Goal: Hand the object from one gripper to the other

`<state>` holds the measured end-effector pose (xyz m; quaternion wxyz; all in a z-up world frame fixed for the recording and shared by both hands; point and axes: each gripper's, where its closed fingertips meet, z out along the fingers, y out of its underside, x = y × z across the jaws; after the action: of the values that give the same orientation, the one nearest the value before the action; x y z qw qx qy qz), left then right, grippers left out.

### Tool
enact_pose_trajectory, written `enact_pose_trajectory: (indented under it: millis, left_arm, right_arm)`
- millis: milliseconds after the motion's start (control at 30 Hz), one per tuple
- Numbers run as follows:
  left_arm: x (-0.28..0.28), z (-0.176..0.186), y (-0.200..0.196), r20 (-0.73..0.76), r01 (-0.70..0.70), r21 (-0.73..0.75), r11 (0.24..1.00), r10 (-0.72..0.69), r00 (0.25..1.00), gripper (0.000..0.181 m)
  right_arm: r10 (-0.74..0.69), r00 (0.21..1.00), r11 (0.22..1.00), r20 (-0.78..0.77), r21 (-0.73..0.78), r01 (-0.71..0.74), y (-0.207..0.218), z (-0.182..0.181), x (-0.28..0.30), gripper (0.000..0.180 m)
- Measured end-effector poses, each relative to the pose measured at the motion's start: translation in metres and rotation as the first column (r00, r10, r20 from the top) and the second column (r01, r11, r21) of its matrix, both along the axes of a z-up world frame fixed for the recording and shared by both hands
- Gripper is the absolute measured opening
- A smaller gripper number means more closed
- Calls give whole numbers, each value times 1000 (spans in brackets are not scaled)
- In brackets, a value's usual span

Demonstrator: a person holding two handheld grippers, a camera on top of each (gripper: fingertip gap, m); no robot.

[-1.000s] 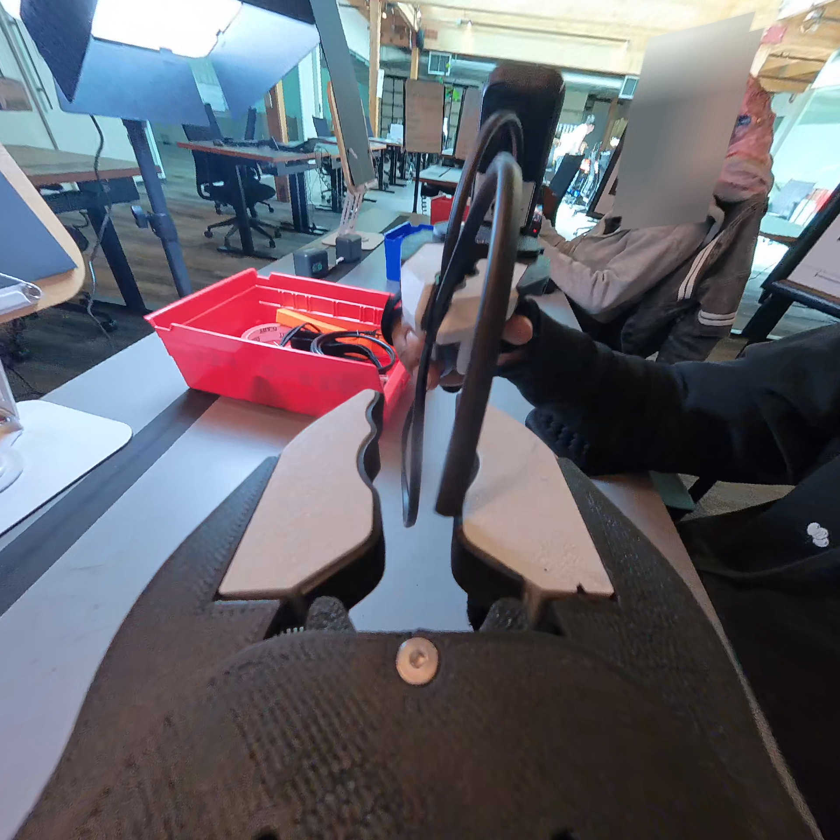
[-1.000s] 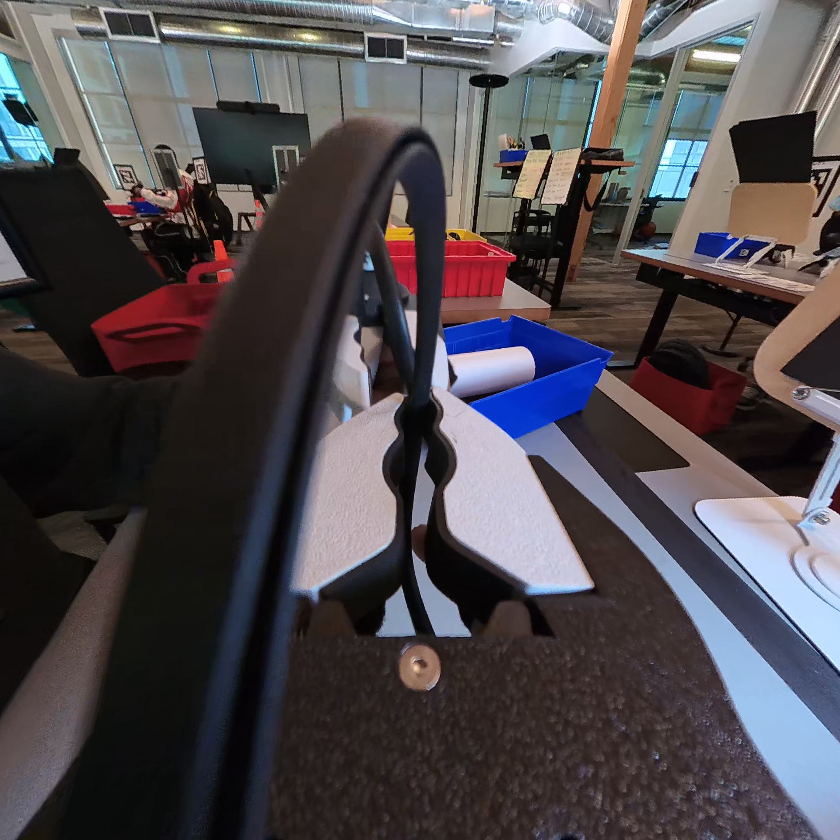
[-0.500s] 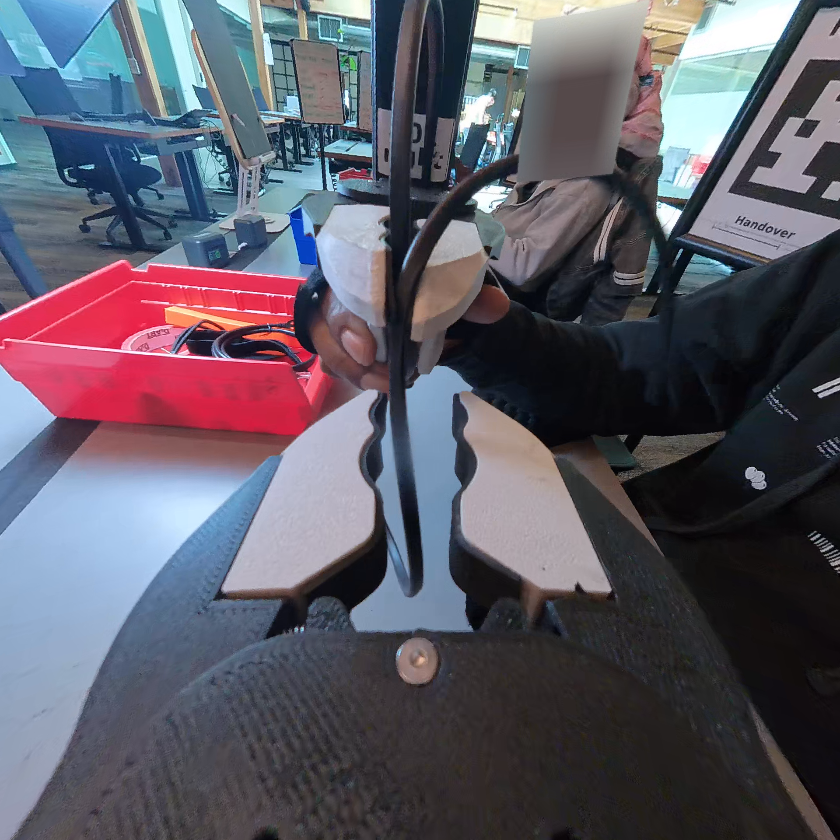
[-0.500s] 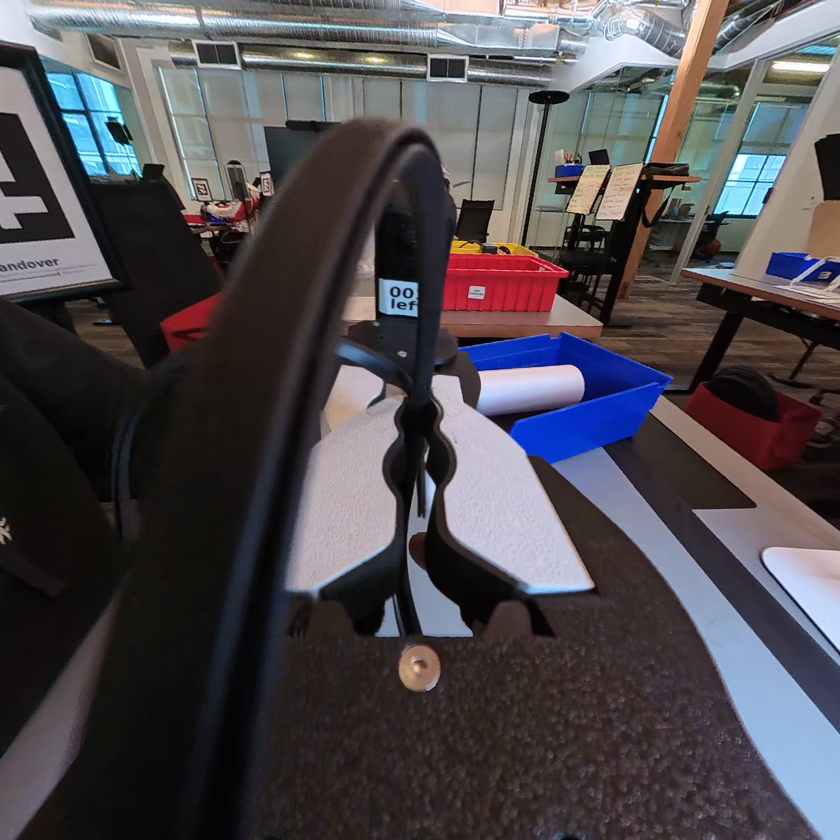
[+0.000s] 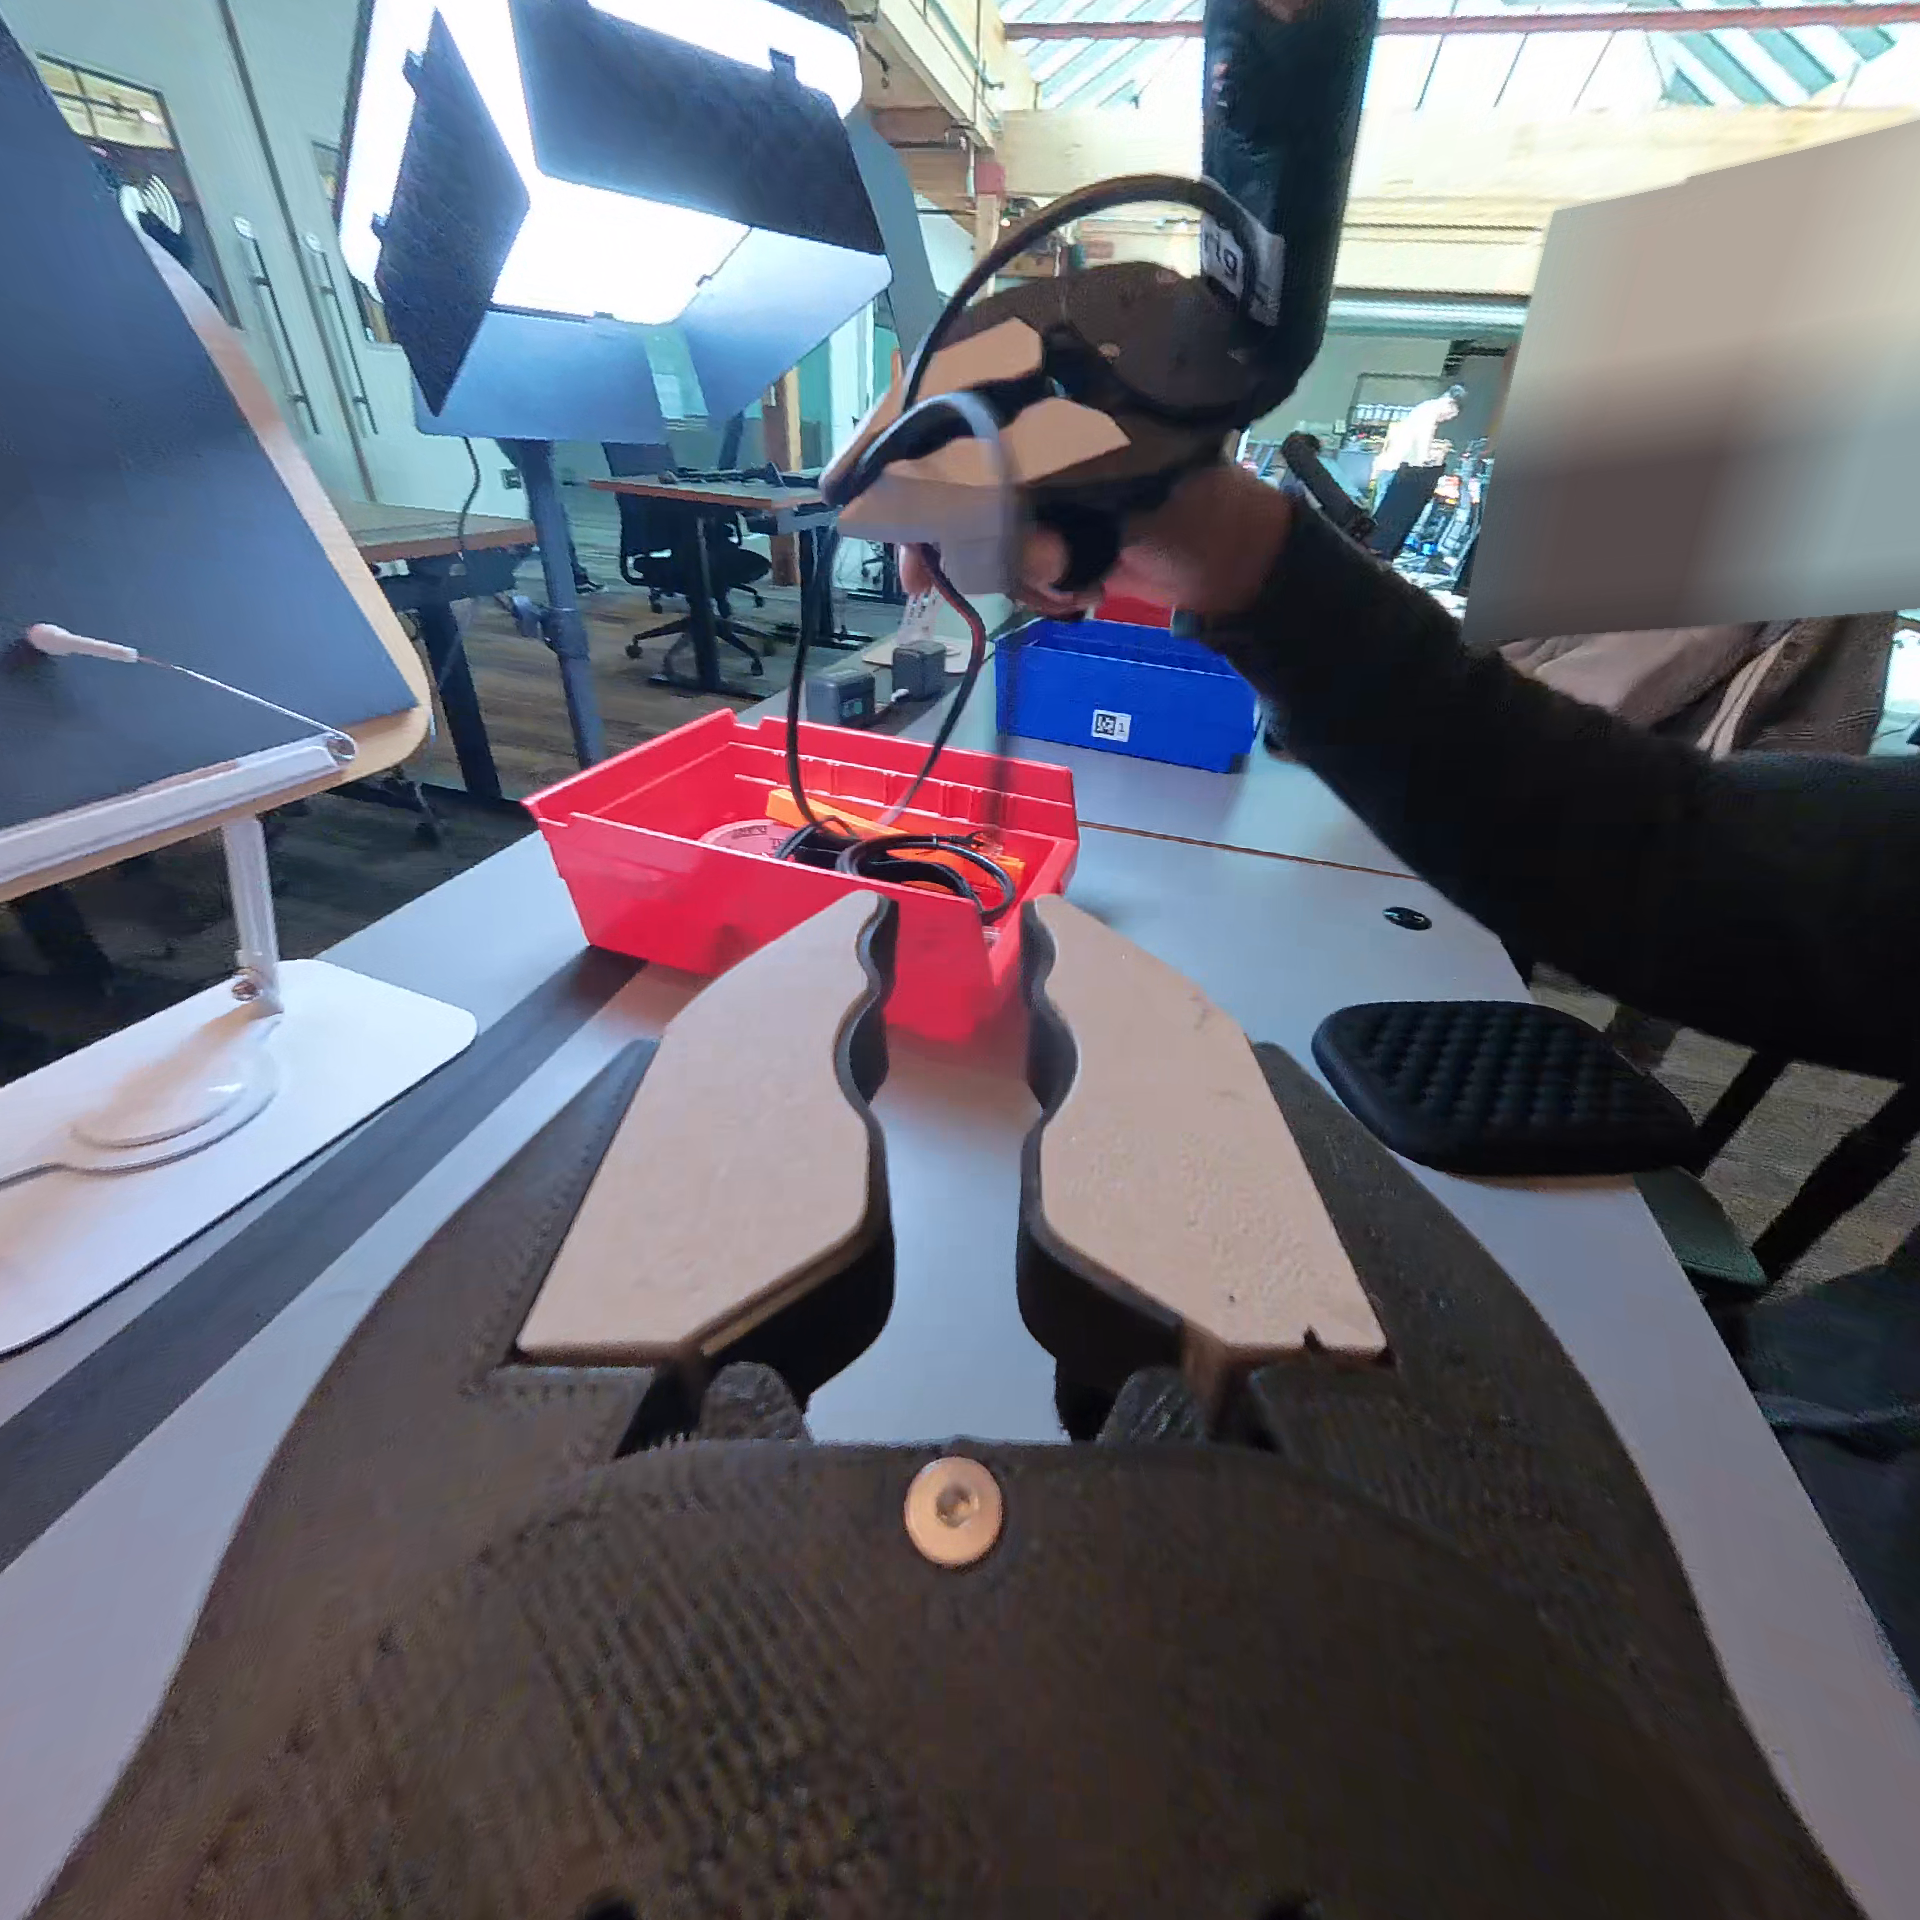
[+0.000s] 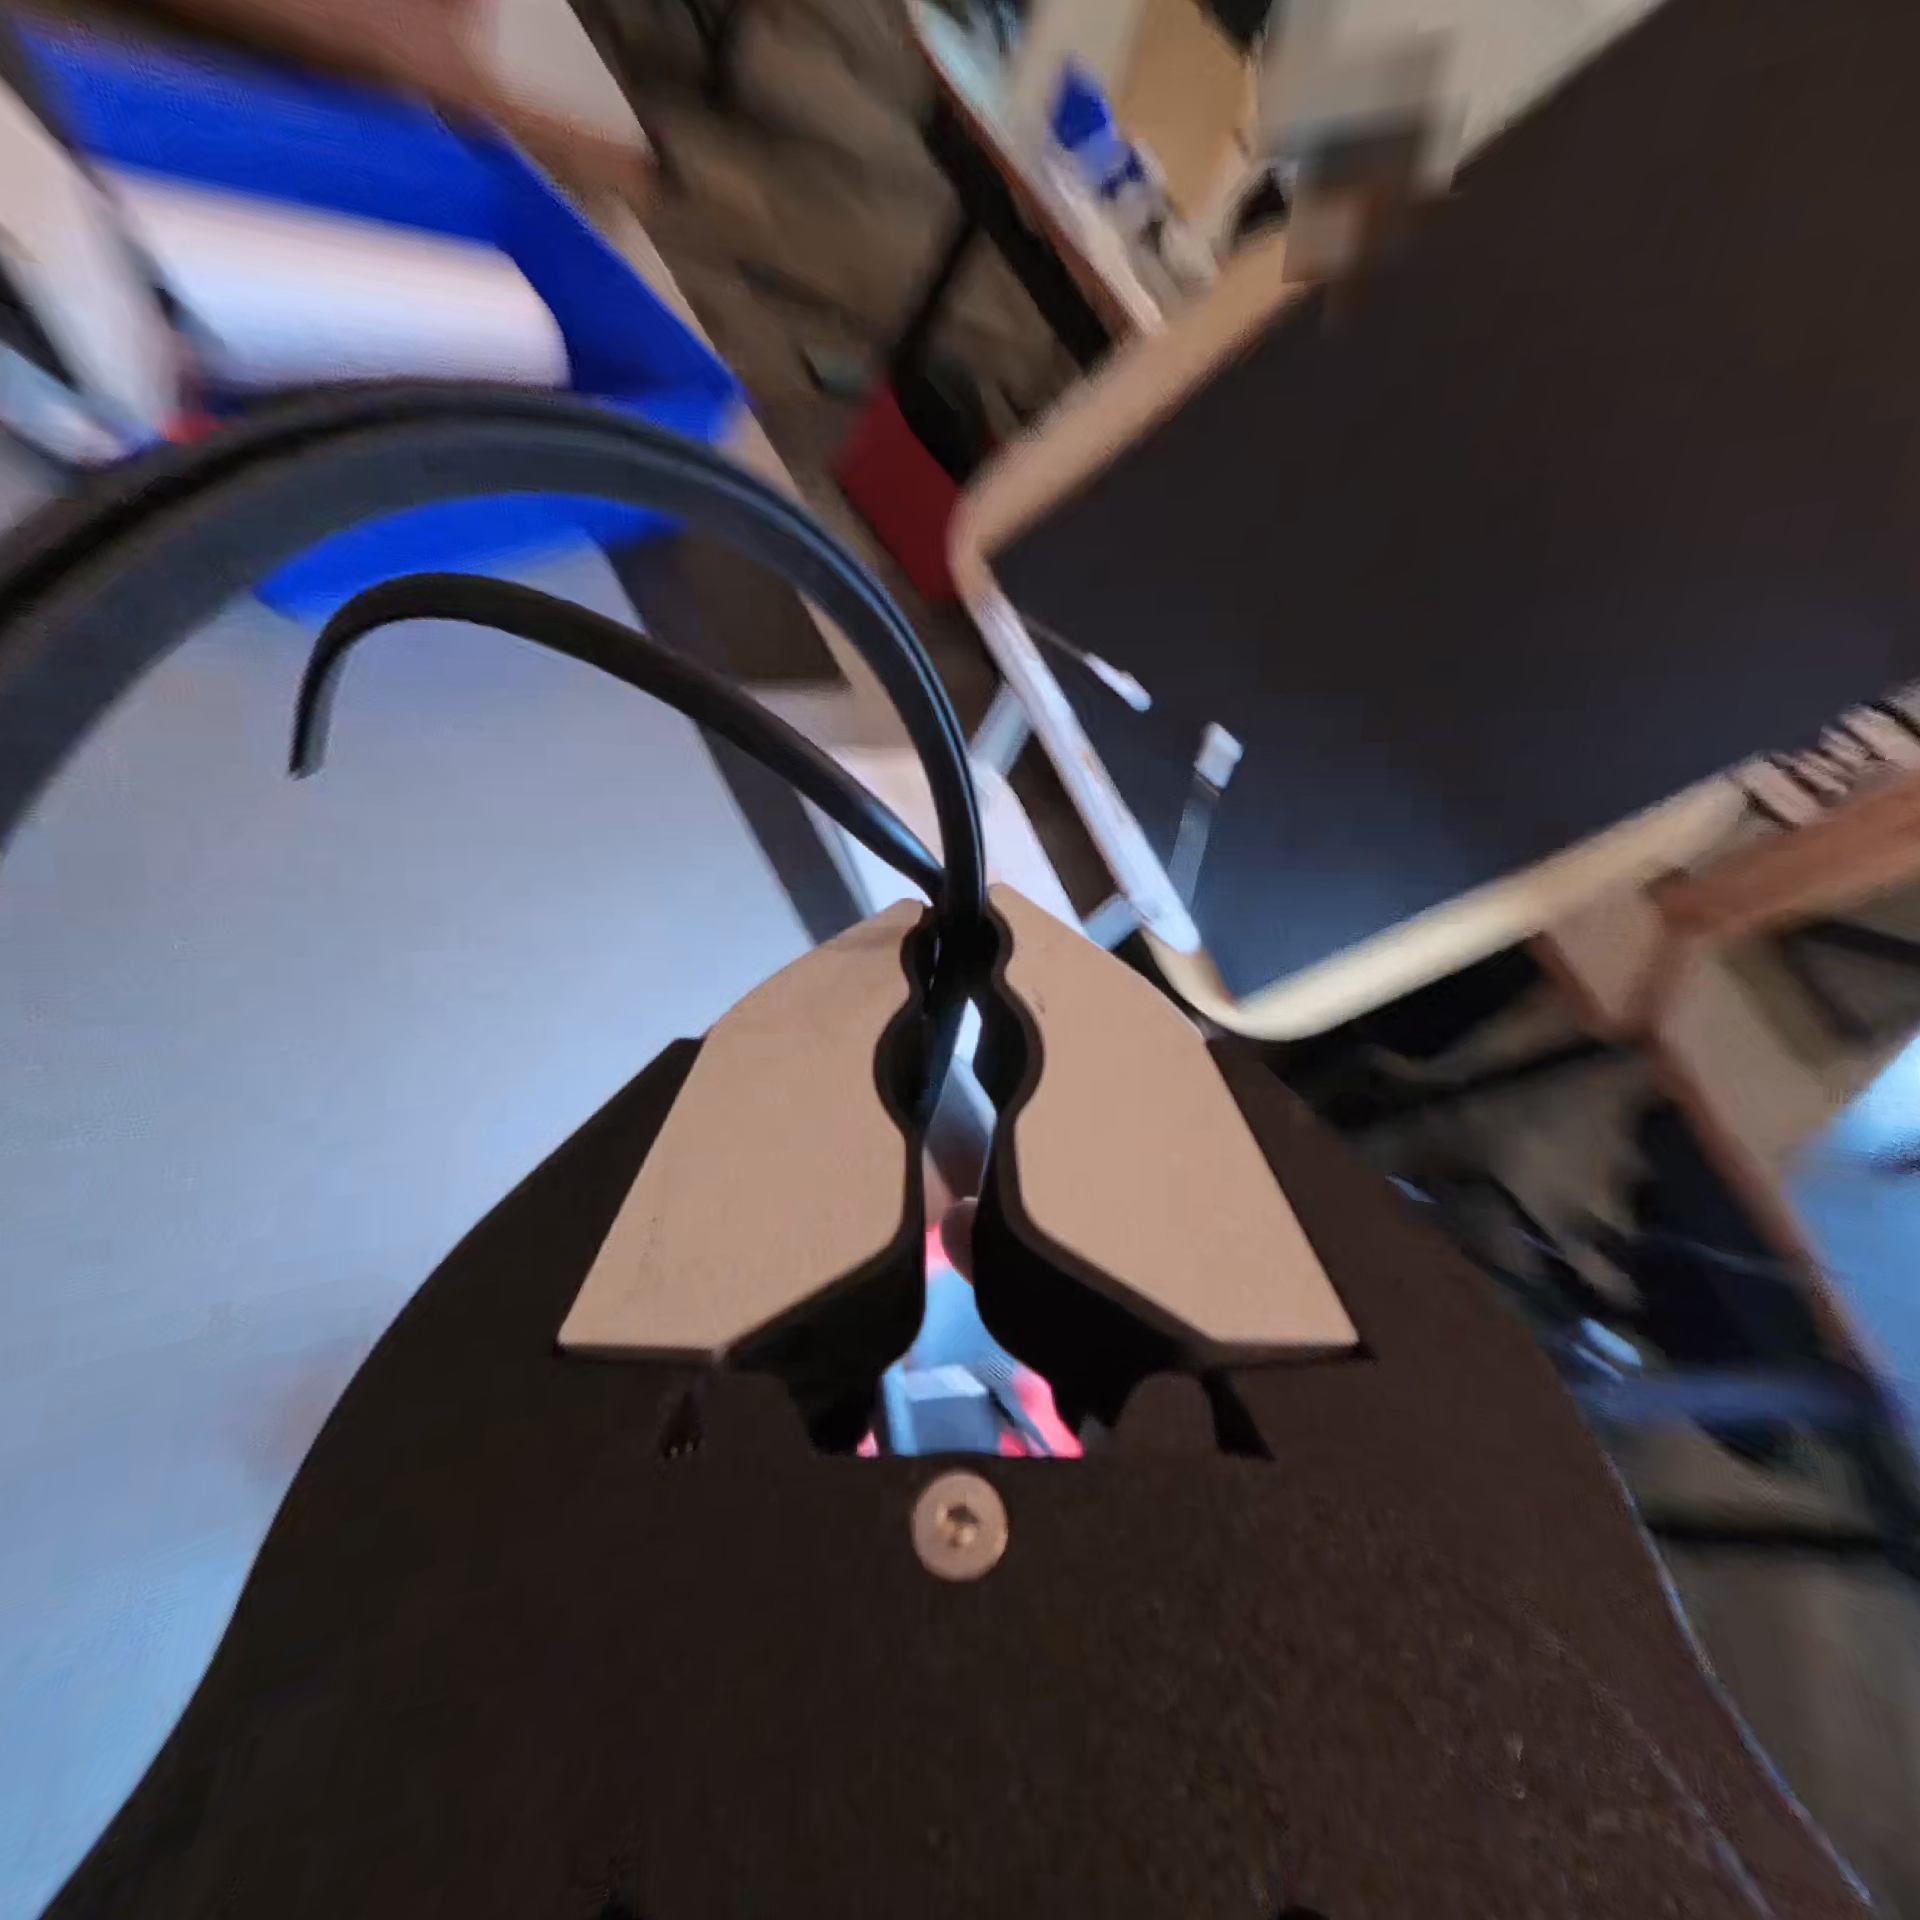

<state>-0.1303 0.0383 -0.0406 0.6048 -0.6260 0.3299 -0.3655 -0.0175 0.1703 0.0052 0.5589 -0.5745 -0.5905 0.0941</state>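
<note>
Fingers of the left gripper (image 5: 951, 1023) stand apart, empty, above the grey tabletop (image 5: 1247, 935), near the red plastic bin (image 5: 665, 862). Farther right, the right gripper (image 6: 961, 920) pinches the thin black cable (image 6: 644, 655), raised over that bin.

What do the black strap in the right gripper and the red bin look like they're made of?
Strap: thin, flat, smooth black band, probably flexible plastic or rubber, since it bows in a springy arc from the shut right gripper. Red bin: rigid moulded plastic with a slight sheen, ribbed walls and a thick rim.
</note>
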Motion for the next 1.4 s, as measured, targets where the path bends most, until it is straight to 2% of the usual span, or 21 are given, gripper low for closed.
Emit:
enact_pose_trajectory:
  millis: [67,133,267,400,500,600,767,900,1067,1167,1333,1400]
  left_arm:
    - [-3,2,1,6,-15,6,1000,15,1000,21]
    - [-3,2,2,8,-18,10,1000,18,1000,21]
    - [-1,-1,3,-30,-31,18,999,32,999,20]
    - [-3,-2,4,-57,-48,28,998,50,997,20]
    - [-7,-3,6,-60,-59,26,998,61,996,19]
    - [-10,-4,8,-54,-63,18,998,64,997,19]
    - [-15,-6,11,-54,-80,13,997,81,995,19]
    - [-19,-4,12,-41,-91,10,996,91,995,18]
    - [-15,-3,10,-41,-84,12,996,84,996,17]
    - [-12,-4,10,-55,-80,13,997,81,995,17]
    - [-15,-5,11,-55,-89,11,996,90,994,17]
    - [-19,-5,12,-49,-96,7,995,96,994,17]
  right_arm:
    - [-166,968,982,186,122,145,43,-1,26,5]
    - [-304,881,949,364,195,247,81,-15,54,5]
    - [-454,699,891,552,269,366,135,-55,102,5]
    - [-523,545,839,655,283,466,167,-99,144,4]
    - [-515,434,816,739,267,514,175,-129,173,5]
    - [-470,397,805,789,198,560,174,-152,191,5]
    - [-461,433,780,775,120,615,173,-153,209,5]
    - [-552,431,703,714,120,701,177,-133,231,5]
    - [-580,455,671,676,79,738,173,-127,237,6]
    - [-559,503,687,659,28,726,170,-131,227,7]
    - [-485,654,719,581,-162,676,163,-125,189,23]
    - [-464,685,734,561,-188,652,160,-117,179,24]
